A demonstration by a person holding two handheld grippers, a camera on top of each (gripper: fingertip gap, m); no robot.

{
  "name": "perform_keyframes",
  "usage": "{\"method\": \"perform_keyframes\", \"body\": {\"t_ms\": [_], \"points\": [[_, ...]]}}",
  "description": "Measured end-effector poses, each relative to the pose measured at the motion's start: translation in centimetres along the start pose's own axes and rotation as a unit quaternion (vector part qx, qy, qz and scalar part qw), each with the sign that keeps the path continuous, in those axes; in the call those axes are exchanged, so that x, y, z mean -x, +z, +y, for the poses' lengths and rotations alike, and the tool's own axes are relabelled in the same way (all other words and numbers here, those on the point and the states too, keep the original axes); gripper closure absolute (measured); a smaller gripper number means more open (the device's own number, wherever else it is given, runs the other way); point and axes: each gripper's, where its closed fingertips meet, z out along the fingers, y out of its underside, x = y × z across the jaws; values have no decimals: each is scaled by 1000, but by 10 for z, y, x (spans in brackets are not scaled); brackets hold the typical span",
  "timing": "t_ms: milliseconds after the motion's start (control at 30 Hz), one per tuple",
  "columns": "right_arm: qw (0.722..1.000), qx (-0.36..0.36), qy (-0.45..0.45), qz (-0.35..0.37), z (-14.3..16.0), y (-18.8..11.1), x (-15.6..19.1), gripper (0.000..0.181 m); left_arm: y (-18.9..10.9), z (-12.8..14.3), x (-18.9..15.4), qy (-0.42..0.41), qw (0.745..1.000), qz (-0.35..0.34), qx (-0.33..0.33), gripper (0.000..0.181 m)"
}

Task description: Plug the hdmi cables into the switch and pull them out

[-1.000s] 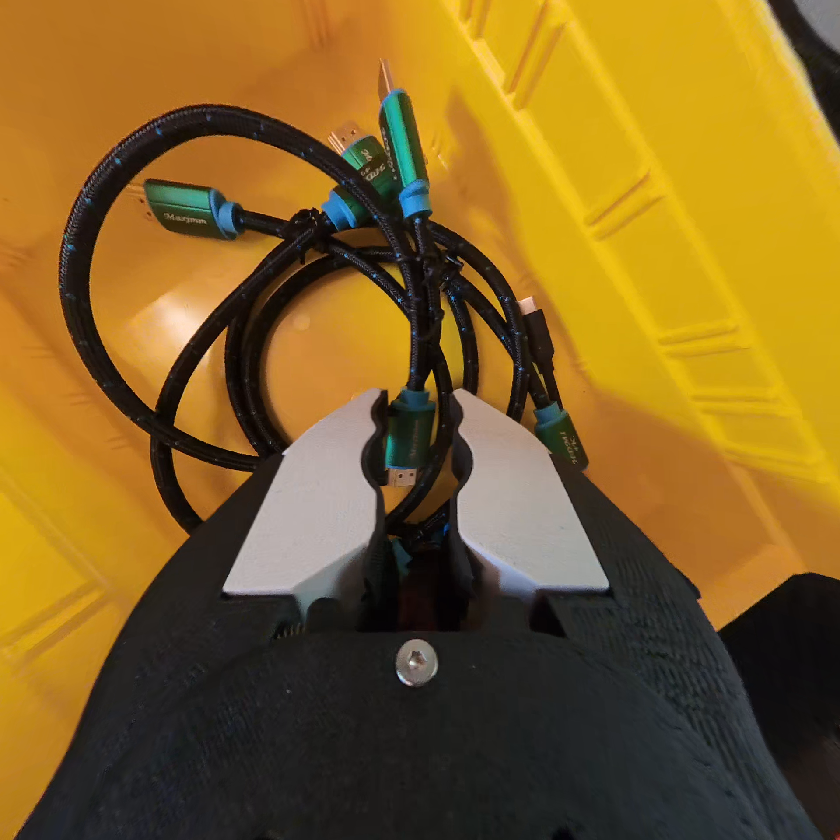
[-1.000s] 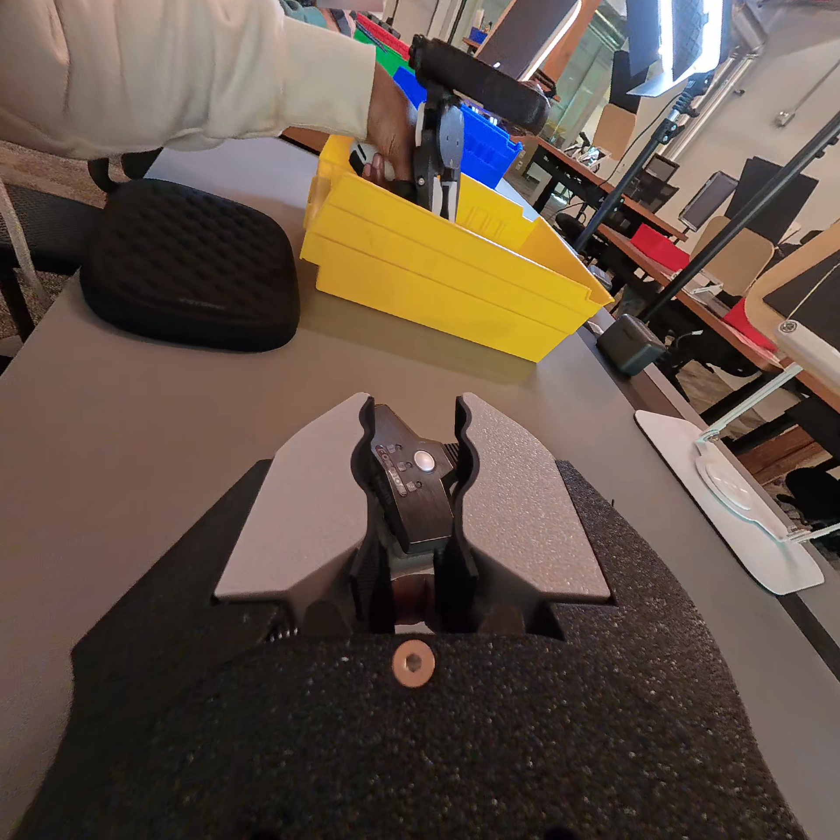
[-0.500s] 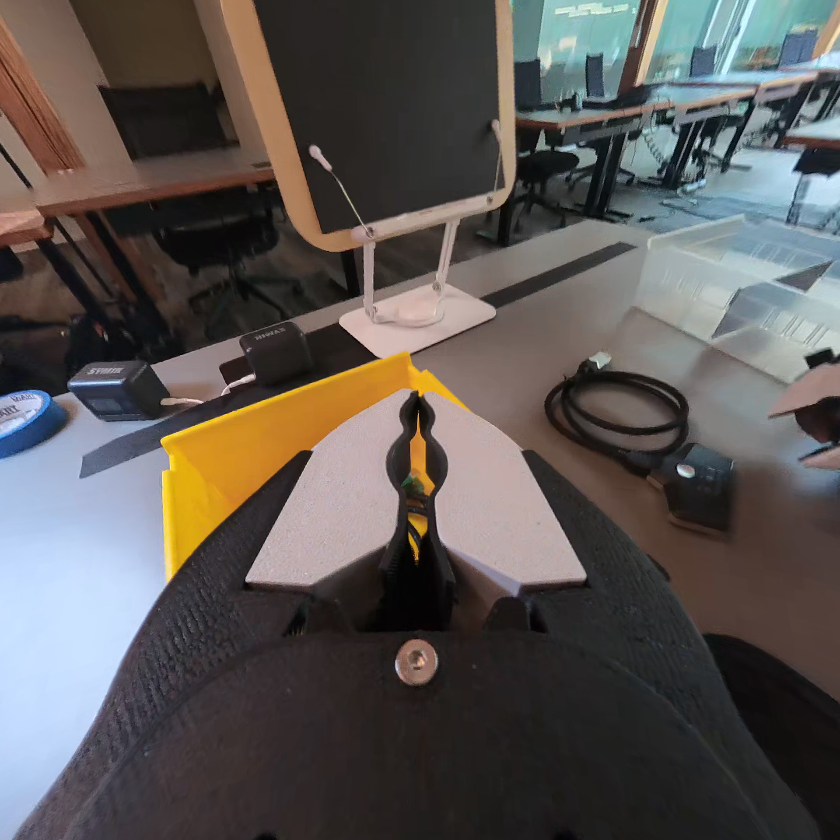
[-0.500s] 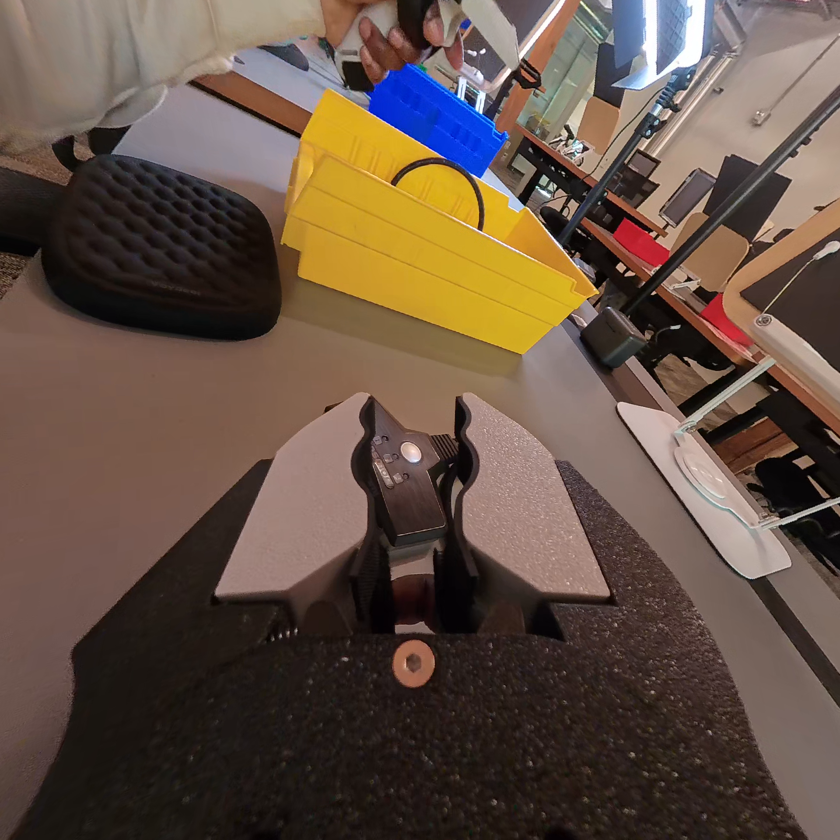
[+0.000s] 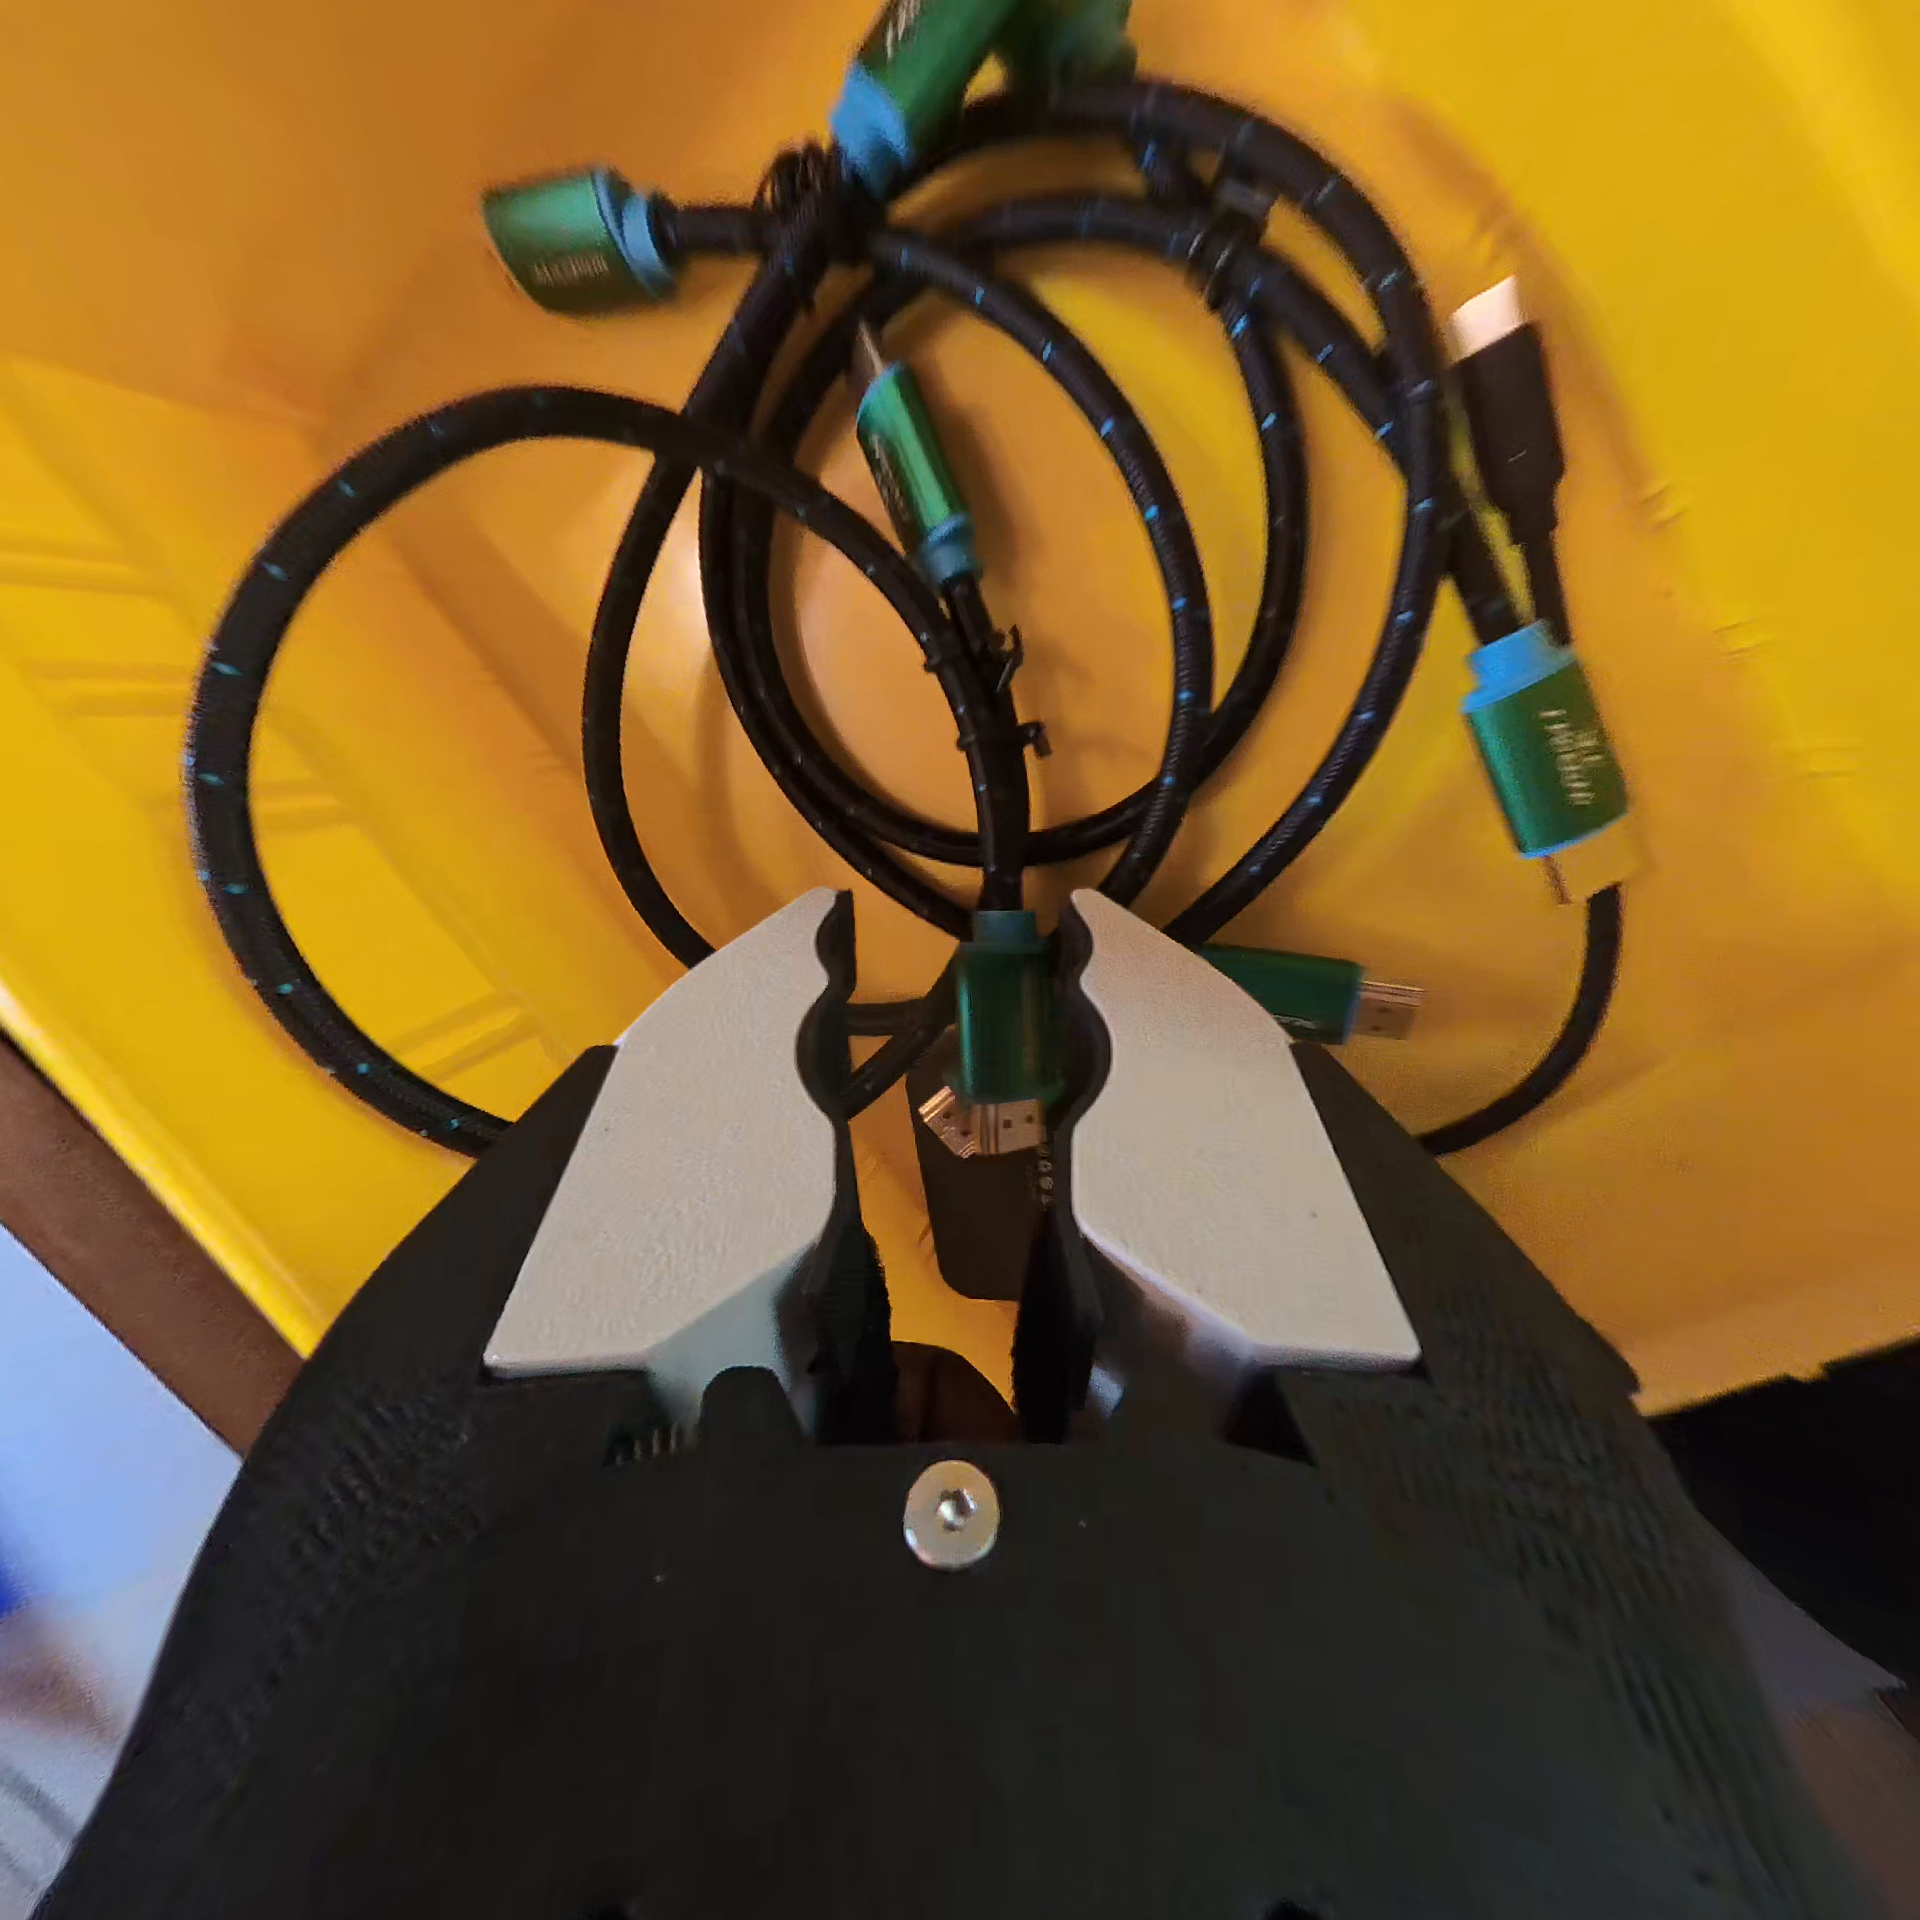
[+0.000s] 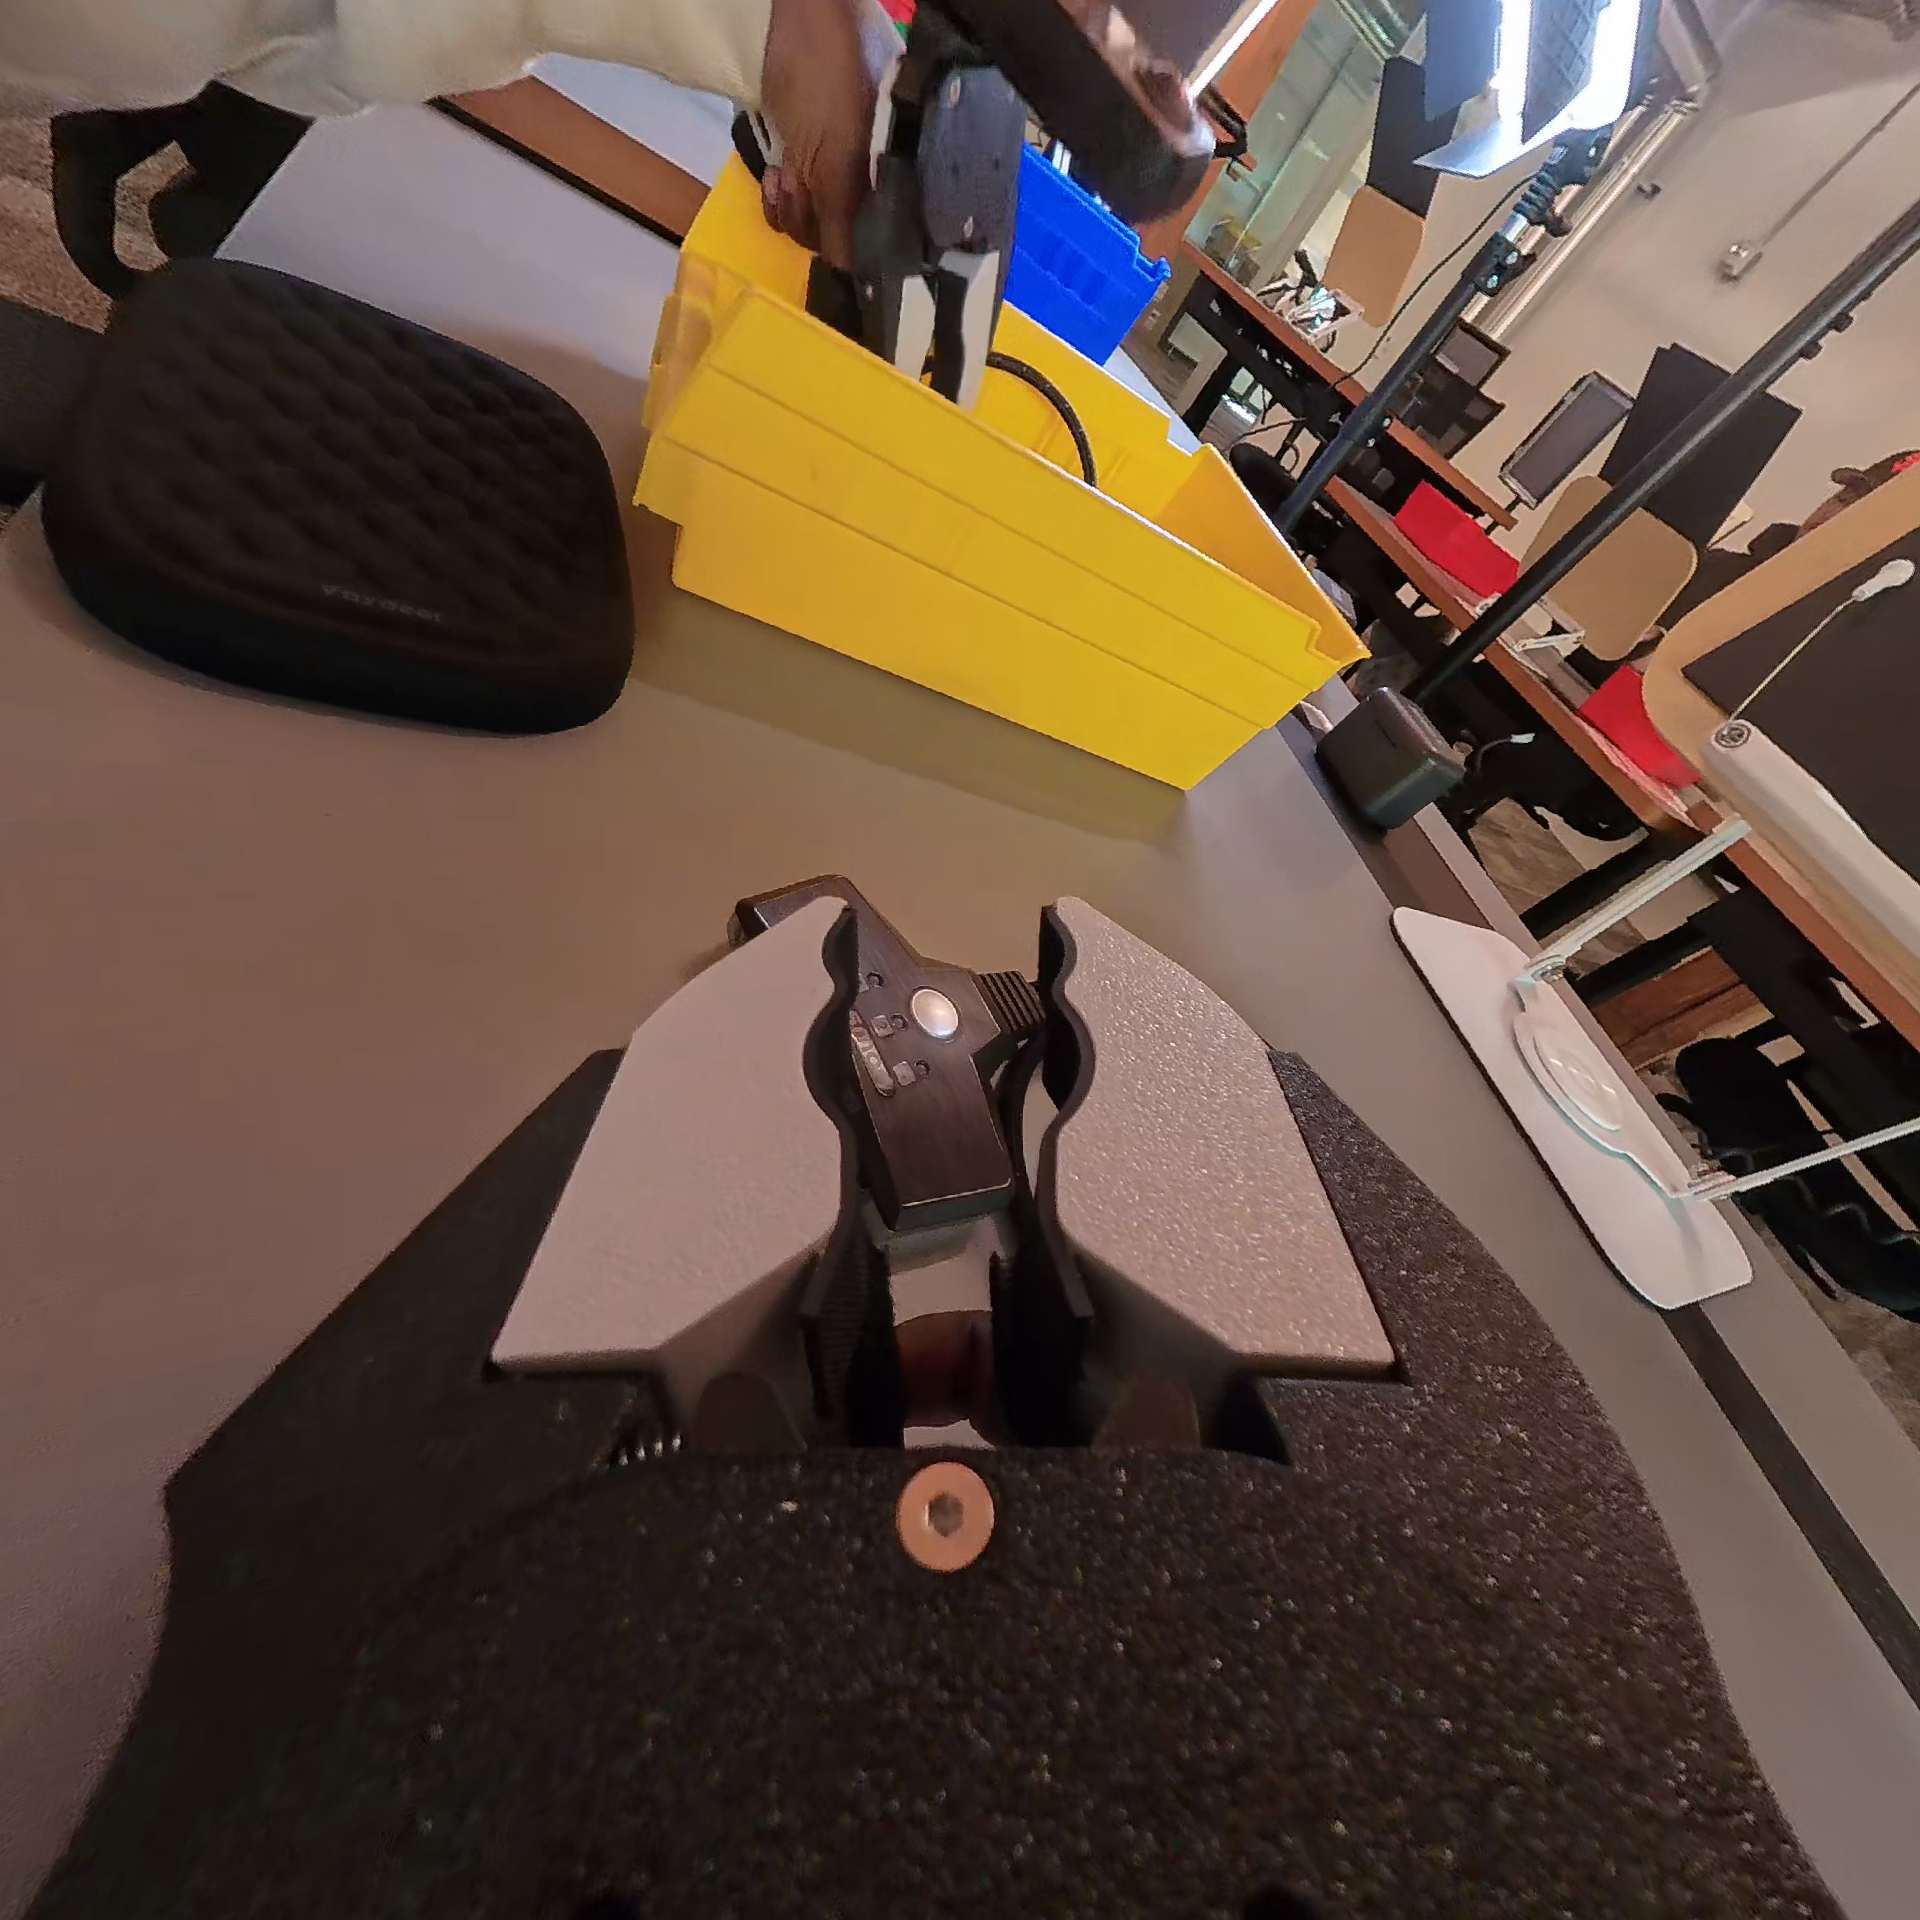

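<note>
Left gripper [image 5: 951, 997]: it hung inside the yellow bin [image 5: 312, 727], jaws parted wider than the green plug [image 5: 1006, 1029] that sat between them; the plug lay against the right finger, with a gap on the left, so no grip was made.
Right gripper [image 6: 940, 1023]: low over the grey table [image 6: 312, 987], its jaws stood either side of the black switch [image 6: 925, 1101]; the switch sat skewed between them, and whether they pressed it I could not tell.
HDMI cables [image 5: 1143, 520]: a tangle of black braided loops on the bin floor, with green plugs at 12, 10 and 3 o'clock of the pile and a plain black plug [image 5: 1507, 416] at 2 o'clock.
Bin from the right wrist view: at 12 o'clock of the switch and well apart from it, with a black padded case [image 6: 332, 499] at 10 o'clock.
Handling, as a judgement: the cable looked light and floppy, likely to drag neighbouring loops; the metal-shelled plug was stiff and probably smooth.
Where to hold: across the flat sides of the green shell, behind the bare metal tip, never on the braid.
</note>
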Motion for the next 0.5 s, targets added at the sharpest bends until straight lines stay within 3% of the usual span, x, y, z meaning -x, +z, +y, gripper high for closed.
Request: {"method": "perform_keyframes", "body": {"t_ms": [100, 200, 300, 333, 433, 500], "points": [[1000, 3, -3, 2, 1, 0, 0, 148, 7, 0, -2, -12, 1000, 11, 6, 167], [1000, 9, -7, 3, 4, 1, 0, 148, -8, -14, 1, -26, 998, -13, -52, 167], [1000, 11, -8, 0, 4, 2, 1, 148, -41, -41, 2, -57, 983, -28, -170, 169], [1000, 11, -9, -1, 4, 2, 1, 148, -57, -53, 3, -69, 971, -33, -228, 181], [1000, 13, -13, 0, 5, 2, 2, 148, -112, -83, -2, -92, 917, -29, -387, 181], [1000, 15, -15, 1, 5, 2, 1, 148, -133, -90, -9, -99, 897, -13, -430, 181]]}}
